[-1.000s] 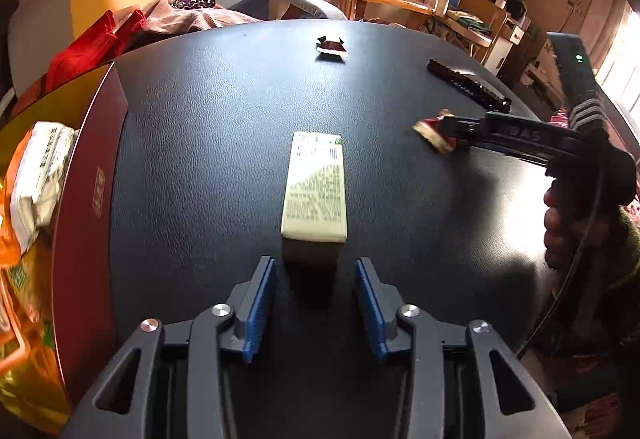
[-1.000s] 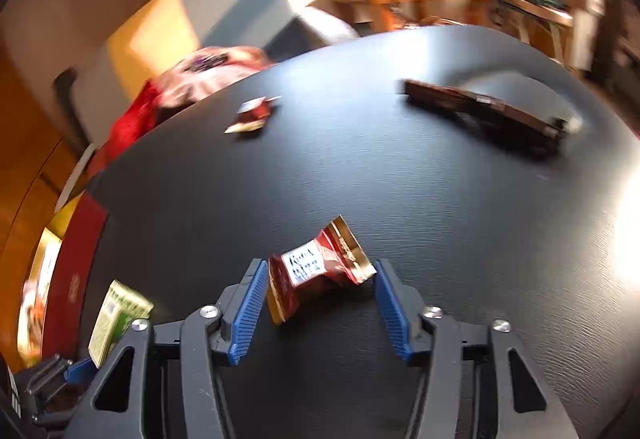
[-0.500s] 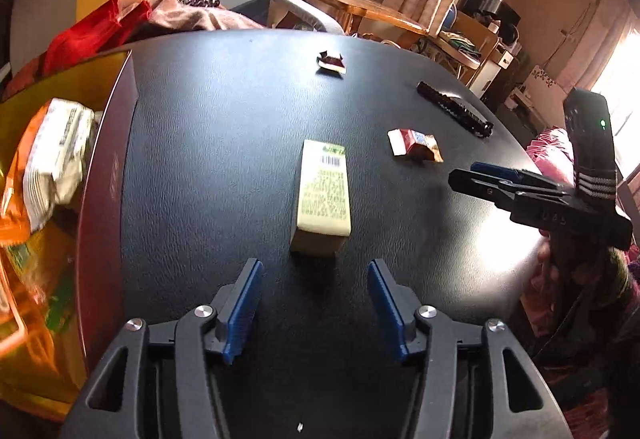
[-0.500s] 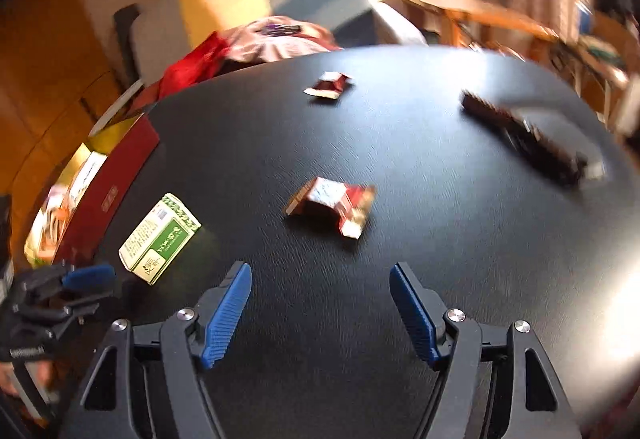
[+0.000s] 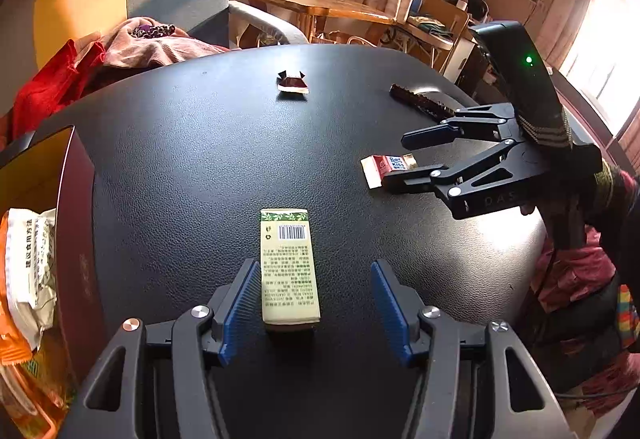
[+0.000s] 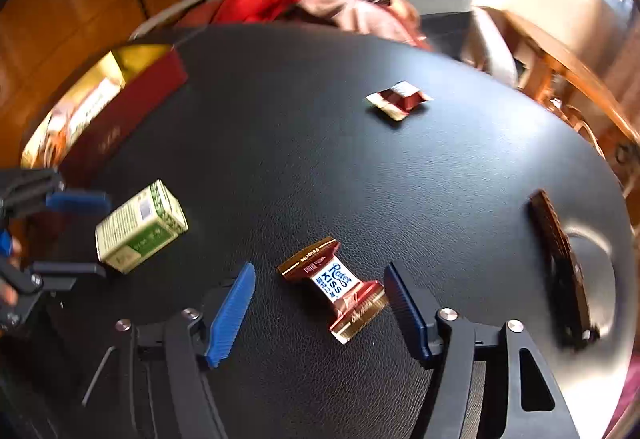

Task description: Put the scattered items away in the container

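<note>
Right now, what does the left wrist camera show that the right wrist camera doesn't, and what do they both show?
Only the left wrist view shows the left hand-held gripper head-on, open around the near end of the green-and-cream box, and the white packet in the container.

Only the right wrist view shows the right hand-held gripper open around the Kiss candy and the box's green side.

Both show the box, the Kiss candy, the far wrapped candy, the dark bar and the black table.
</note>
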Demonstrator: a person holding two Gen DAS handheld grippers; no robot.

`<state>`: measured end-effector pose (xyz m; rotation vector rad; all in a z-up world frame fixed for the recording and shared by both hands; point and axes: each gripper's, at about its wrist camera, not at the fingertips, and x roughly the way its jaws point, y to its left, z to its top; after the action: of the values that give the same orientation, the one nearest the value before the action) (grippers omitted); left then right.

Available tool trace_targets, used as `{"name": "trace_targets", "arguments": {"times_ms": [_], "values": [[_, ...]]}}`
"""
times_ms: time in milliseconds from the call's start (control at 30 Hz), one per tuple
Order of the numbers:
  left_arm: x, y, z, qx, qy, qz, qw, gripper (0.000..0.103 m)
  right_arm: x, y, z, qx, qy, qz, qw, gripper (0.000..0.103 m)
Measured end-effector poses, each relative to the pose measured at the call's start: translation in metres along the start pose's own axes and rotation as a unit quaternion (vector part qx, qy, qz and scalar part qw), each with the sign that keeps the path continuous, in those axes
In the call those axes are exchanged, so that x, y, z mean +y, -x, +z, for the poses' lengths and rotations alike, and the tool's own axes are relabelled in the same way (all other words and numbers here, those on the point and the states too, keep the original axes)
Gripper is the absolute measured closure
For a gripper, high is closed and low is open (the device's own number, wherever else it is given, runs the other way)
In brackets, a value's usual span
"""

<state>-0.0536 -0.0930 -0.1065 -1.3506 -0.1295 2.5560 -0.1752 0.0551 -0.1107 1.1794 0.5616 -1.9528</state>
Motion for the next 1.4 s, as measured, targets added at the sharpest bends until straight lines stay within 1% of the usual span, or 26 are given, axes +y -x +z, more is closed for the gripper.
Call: {"name": "trace_targets", "arguments": {"times_ms": [67, 133, 200, 267, 300, 333, 367, 433, 533, 600, 633, 667, 700, 800, 900, 1000, 1067, 1200, 1267, 1400], "values": [[0.002, -0.005, 0.002, 0.005, 0.005, 0.0, 1.0, 0.045, 0.0, -0.006, 0.004, 0.014, 0.019, 0.006, 1.0, 0.039], [0.002, -0.01, 0.002, 0.013, 0.001, 0.003, 0.9999, 0.045, -0.001, -0.012, 0.007, 0.028, 0.035, 0.01, 0.999, 0.051], [0.002, -0.016, 0.003, 0.021, -0.001, 0.004, 0.9998, 0.045, -0.001, -0.019, 0.008, 0.047, 0.051, 0.015, 0.998, 0.056], [0.003, -0.02, 0.003, 0.026, -0.001, 0.006, 0.9997, 0.045, -0.002, -0.021, 0.007, 0.05, 0.056, 0.014, 0.997, 0.058], [0.003, -0.023, 0.003, 0.028, 0.001, 0.008, 0.9996, 0.045, -0.002, -0.02, 0.006, 0.048, 0.055, 0.014, 0.997, 0.065], [0.004, -0.025, 0.003, 0.031, 0.006, 0.007, 0.9995, 0.045, -0.003, -0.019, 0.006, 0.045, 0.052, 0.01, 0.998, 0.075], [0.006, -0.028, 0.003, 0.034, 0.012, 0.007, 0.9993, 0.045, -0.004, -0.017, 0.005, 0.041, 0.047, 0.007, 0.998, 0.078], [0.009, -0.029, -0.001, 0.034, 0.026, 0.011, 0.999, 0.045, -0.004, -0.014, 0.001, 0.034, 0.036, -0.001, 0.999, 0.078], [0.014, -0.029, -0.008, 0.028, 0.041, 0.02, 0.9986, 0.057, -0.002, -0.008, -0.009, 0.02, 0.01, -0.008, 1.0, 0.078], [0.014, -0.025, -0.012, 0.025, 0.046, 0.021, 0.9984, 0.058, 0.003, -0.002, -0.015, 0.01, -0.009, -0.015, 1.0, 0.078], [0.013, -0.023, -0.016, 0.023, 0.046, 0.022, 0.9984, 0.066, 0.006, 0.0, -0.019, 0.004, -0.018, -0.017, 1.0, 0.078], [0.012, -0.022, -0.019, 0.02, 0.046, 0.023, 0.9985, 0.069, 0.008, 0.002, -0.023, -0.002, -0.031, -0.017, 0.999, 0.078], [0.012, -0.02, -0.022, 0.018, 0.046, 0.025, 0.9985, 0.069, 0.012, 0.004, -0.031, -0.009, -0.045, -0.016, 0.999, 0.078], [0.009, -0.014, -0.03, 0.012, 0.048, 0.025, 0.9985, 0.07, 0.023, 0.01, -0.041, -0.027, -0.08, -0.019, 0.996, 0.078], [0.006, -0.006, -0.036, 0.006, 0.051, 0.024, 0.9984, 0.072, 0.039, 0.007, -0.049, -0.042, -0.112, -0.02, 0.993, 0.078], [0.003, 0.005, -0.041, -0.004, 0.052, 0.022, 0.9984, 0.073, 0.054, 0.01, -0.056, -0.052, -0.132, -0.012, 0.99, 0.078], [0.001, 0.013, -0.044, -0.011, 0.048, 0.023, 0.9985, 0.073, 0.063, 0.011, -0.062, -0.056, -0.138, -0.01, 0.989, 0.078], [-0.001, 0.026, -0.05, -0.023, 0.047, 0.023, 0.9984, 0.073, 0.081, 0.018, -0.066, -0.067, -0.149, 0.015, 0.986, 0.078], [0.0, 0.033, -0.051, -0.031, 0.05, 0.023, 0.998, 0.073, 0.091, 0.02, -0.061, -0.072, -0.143, 0.024, 0.987, 0.078], [0.005, 0.055, -0.048, -0.062, 0.053, 0.027, 0.9963, 0.073, 0.105, 0.027, -0.049, -0.088, -0.136, 0.043, 0.986, 0.078]]}}
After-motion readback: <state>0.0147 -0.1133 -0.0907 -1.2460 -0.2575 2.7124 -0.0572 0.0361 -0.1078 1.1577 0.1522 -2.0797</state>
